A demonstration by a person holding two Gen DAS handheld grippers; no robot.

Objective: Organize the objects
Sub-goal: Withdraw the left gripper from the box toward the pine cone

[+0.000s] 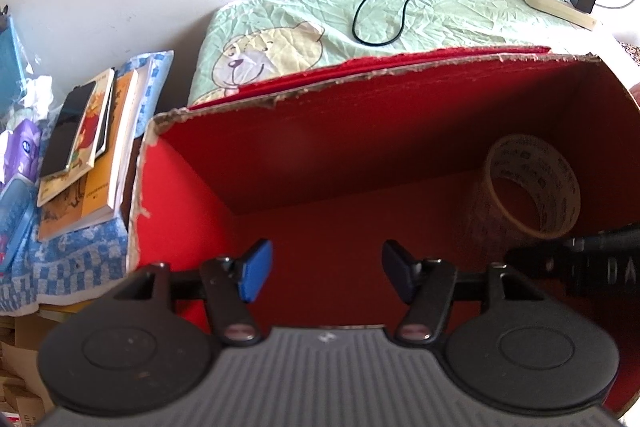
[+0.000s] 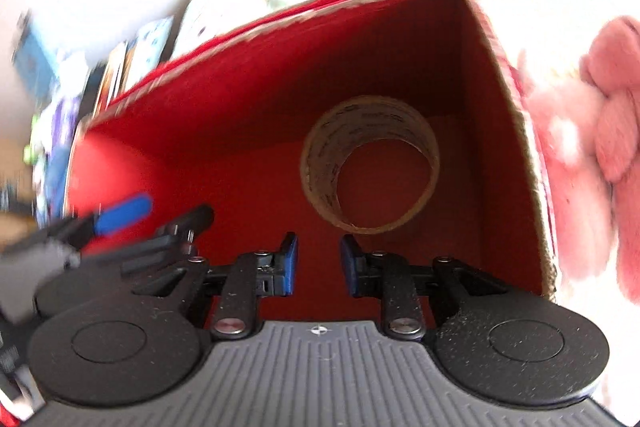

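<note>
A red cardboard box with torn edges sits open below both grippers. Inside it a brown tape roll lies against the right wall; in the right wrist view the tape roll is straight ahead of the fingers. My left gripper hangs over the box interior, open, with nothing between its blue pads. My right gripper is also open and empty, just short of the roll. The left gripper shows blurred at the left of the right wrist view. The right gripper's black arm enters the left wrist view at the right edge.
A stack of books with a phone on top lies on a blue checked cloth left of the box. Behind the box a green bear-print quilt holds a black cable and a power strip. A pink plush toy sits right of the box.
</note>
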